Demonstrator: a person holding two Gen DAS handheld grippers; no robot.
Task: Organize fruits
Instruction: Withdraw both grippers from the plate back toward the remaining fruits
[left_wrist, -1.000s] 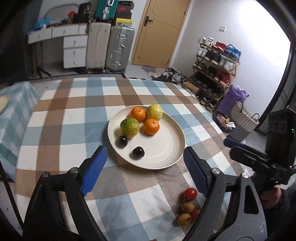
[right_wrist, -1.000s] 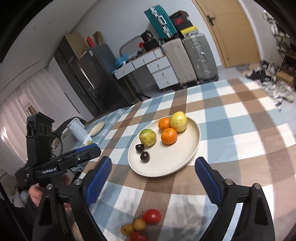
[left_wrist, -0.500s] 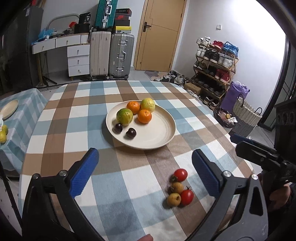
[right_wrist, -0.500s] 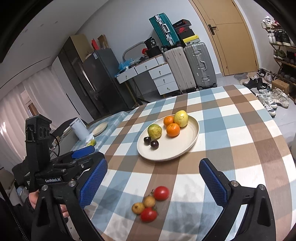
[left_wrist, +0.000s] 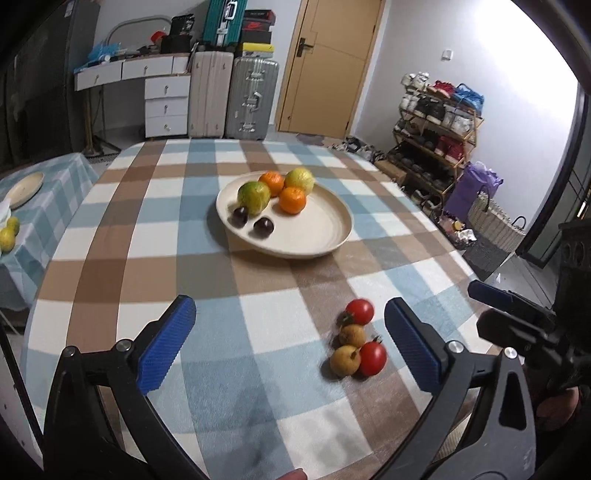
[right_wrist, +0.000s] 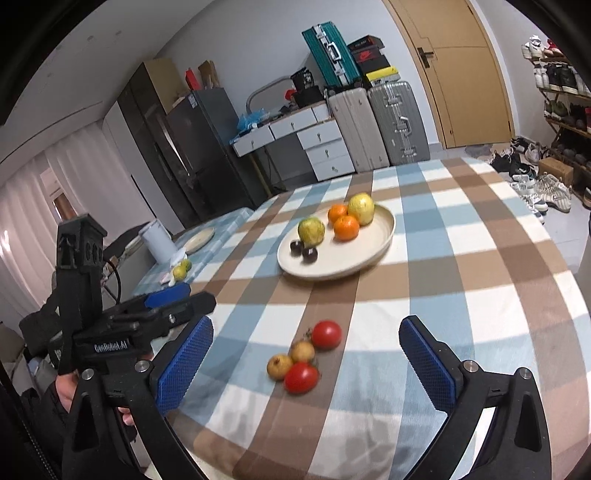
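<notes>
A cream plate (left_wrist: 332, 236) (right_wrist: 369, 254) in the middle of the checked table holds two oranges (left_wrist: 291, 199), a green citrus (left_wrist: 253, 195), a yellow-green fruit (left_wrist: 299, 179) and two dark plums (left_wrist: 263, 226). Nearer to me lies a loose cluster of two red tomatoes (left_wrist: 359, 311) (right_wrist: 326, 334) and two small brownish fruits (left_wrist: 344, 360) (right_wrist: 279, 366). My left gripper (left_wrist: 289, 306) is open and holds nothing, and the cluster sits just inside its right finger. My right gripper (right_wrist: 306, 325) is open over the same cluster without touching it.
A lower side table (left_wrist: 44, 173) at the left carries a second plate (left_wrist: 24, 188), small green-yellow fruits (left_wrist: 7, 236) and a white cylinder (right_wrist: 157, 242). Suitcases (left_wrist: 251, 99), drawers and a shoe rack (left_wrist: 436, 122) stand beyond the table.
Both grippers have drawn back from the plate toward the near edge, and their jaws have widened. The tomato cluster now lies further up in both views, between the fingers.
</notes>
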